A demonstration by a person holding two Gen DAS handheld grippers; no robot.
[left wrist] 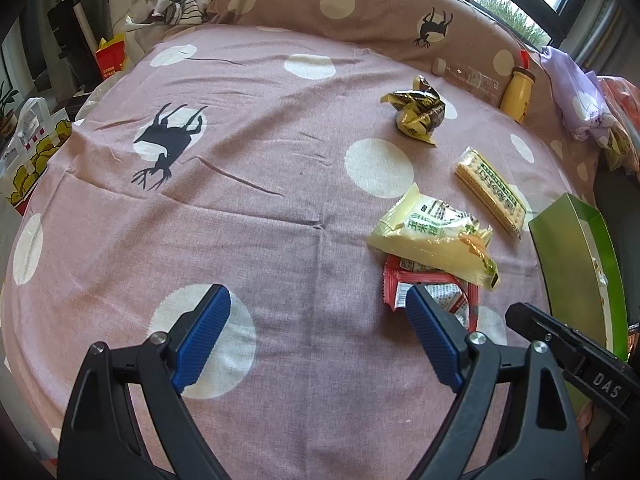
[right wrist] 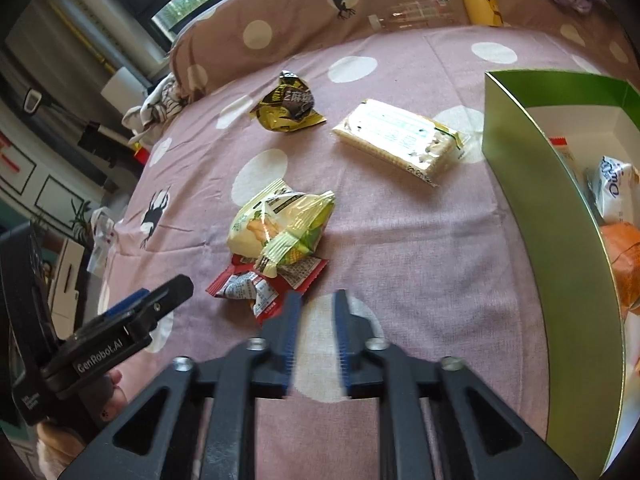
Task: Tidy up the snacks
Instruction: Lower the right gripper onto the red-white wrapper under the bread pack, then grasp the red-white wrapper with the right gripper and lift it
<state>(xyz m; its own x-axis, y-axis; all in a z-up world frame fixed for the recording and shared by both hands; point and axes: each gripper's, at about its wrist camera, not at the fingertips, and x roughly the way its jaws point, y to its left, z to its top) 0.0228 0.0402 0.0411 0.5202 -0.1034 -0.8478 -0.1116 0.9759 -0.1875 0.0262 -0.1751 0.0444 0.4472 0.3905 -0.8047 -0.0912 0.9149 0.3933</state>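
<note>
Red packet (right wrist: 256, 288) half hidden under corn-snack bag (right wrist: 280, 224); green box (right wrist: 560, 216) cut off.

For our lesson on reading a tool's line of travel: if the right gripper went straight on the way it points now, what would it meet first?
Probably the bedsheet: the right gripper, jaws partly open and empty, aims at bare fabric, passing just right of the red snack packet. Depth is unclear.

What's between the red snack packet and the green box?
Nothing but bare bedsheet. In the right wrist view, the red snack packet, lying under the pale yellow bag, and the green box have only spotted pink cloth between them.
</note>
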